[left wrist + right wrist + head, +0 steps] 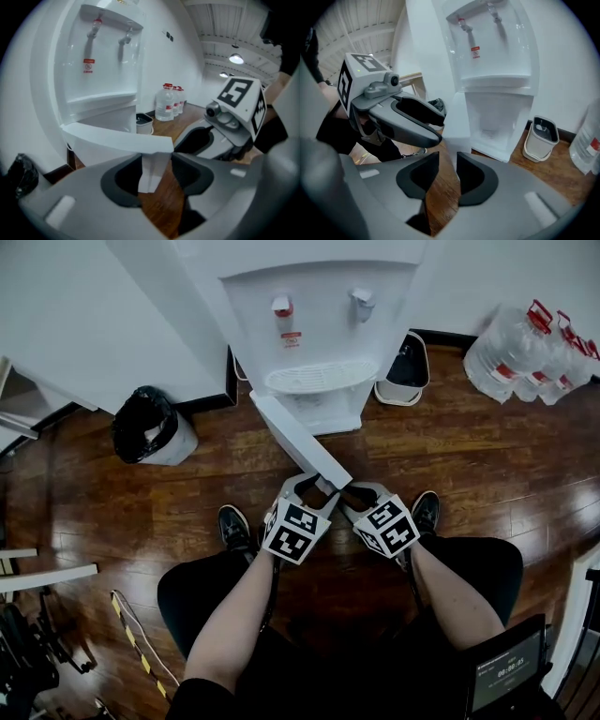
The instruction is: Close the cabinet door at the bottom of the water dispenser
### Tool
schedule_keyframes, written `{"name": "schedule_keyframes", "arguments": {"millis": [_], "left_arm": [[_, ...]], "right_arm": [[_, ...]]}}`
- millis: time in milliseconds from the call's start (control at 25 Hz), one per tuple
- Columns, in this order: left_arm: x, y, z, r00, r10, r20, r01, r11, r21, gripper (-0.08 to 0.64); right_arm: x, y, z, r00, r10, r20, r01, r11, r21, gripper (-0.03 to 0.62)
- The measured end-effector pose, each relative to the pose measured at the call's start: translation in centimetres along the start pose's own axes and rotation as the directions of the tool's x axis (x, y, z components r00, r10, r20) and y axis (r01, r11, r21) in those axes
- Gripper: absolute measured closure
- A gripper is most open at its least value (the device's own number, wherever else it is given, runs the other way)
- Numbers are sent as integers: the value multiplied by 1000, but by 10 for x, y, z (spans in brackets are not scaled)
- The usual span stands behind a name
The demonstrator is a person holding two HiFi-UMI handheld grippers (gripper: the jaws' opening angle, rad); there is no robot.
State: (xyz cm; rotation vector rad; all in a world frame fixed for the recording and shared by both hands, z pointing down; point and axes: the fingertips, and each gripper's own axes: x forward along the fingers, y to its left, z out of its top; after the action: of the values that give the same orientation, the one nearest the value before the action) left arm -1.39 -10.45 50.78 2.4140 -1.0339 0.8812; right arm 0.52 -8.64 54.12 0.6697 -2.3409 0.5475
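Note:
The white water dispenser (319, 334) stands against the wall. Its bottom cabinet door (295, 437) swings out over the wooden floor toward me. My left gripper (309, 486) straddles the door's free end; in the left gripper view the door's white edge (152, 171) sits between the jaws of this gripper (155, 161), and both pads press on it. My right gripper (361, 491) is just right of that same end. In the right gripper view the right gripper (448, 161) has its jaws narrowly apart. The door's corner (457, 122) lies at their tips, and floor shows through the gap.
A bin lined with a black bag (150, 425) stands left of the dispenser and a small white bin (405, 369) right of it. Several water bottles (525, 352) lie at the far right. My shoes (232, 526) flank the grippers. A tablet (506, 671) is at the lower right.

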Motion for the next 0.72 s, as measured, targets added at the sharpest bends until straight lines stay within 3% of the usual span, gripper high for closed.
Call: {"name": "schedule_keyframes", "arguments": {"millis": [120,200,320,480,720], "left_arm": [[6,9,3,999,-29,-31,31,998,59,425],[8,21,10,1000,-16,-25,18,999,51,407],[9,50,20,997,75,3,-75,997,-7,382],[17,91,14,975,221,10,-218,968,-125,382],[40,112,23,960,275,53,-260,946,-194,382]], "right_arm": [[-2,-17,0,999,-32,-8,32,999,17,541],[-4,-26,0,999,-51,-12,51,999,17,540],[-9,-42,0,996,-86,-16,86,996,18,538],[-15,-73,5,987,-162,-10,162,984,68,538],[-23,-126,14,959,-282,31,269,938,220,538]]}}
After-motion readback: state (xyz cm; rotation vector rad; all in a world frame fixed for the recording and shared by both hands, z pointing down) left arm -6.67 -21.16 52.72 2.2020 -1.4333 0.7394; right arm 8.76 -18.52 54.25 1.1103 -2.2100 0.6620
